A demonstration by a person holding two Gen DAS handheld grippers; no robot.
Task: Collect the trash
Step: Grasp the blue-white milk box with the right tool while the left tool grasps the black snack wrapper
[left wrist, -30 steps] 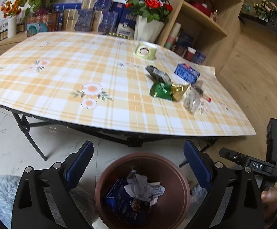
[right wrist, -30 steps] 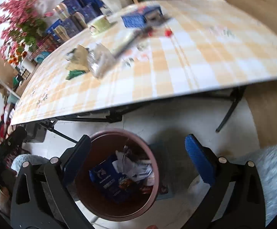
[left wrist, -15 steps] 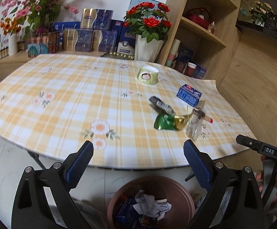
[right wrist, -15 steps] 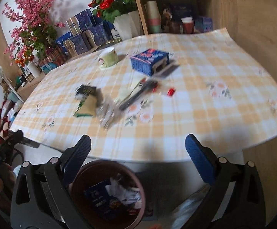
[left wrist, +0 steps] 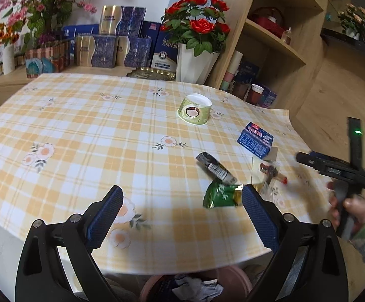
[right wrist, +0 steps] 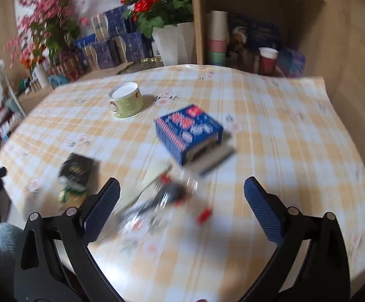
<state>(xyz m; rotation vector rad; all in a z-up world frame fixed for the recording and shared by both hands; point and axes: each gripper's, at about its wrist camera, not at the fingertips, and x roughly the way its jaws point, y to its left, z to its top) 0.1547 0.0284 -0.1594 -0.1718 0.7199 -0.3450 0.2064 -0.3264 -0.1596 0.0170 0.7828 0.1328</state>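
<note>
Trash lies on the yellow checked tablecloth (left wrist: pixel 81 125): a green paper cup (left wrist: pixel 194 109) (right wrist: pixel 127 103), a blue carton (left wrist: pixel 255 139) (right wrist: pixel 190 132), a black wrapper (left wrist: pixel 215 167) (right wrist: pixel 77 168), a green and gold foil packet (left wrist: pixel 222 195) and a clear crumpled wrapper with red bits (left wrist: pixel 270 173) (right wrist: pixel 157 201). The brown bin (left wrist: pixel 195 288) with paper in it stands below the table's near edge. My left gripper (left wrist: pixel 182 216) is open above that edge, nothing in it. My right gripper (right wrist: pixel 181 209) is open over the clear wrapper, empty; the view is blurred.
White vase of red roses (left wrist: pixel 197 58), blue and gold boxes (left wrist: pixel 106 50) and pink flowers (left wrist: pixel 38 7) line the far side. A wooden shelf unit (left wrist: pixel 270 32) with cups stands at the right. A hand holding the right gripper's handle (left wrist: pixel 346 183) shows at the right edge.
Both grippers have risen from over the bin to table height and moved toward the trash. The bin has dropped to the bottom of the left view and left the right view.
</note>
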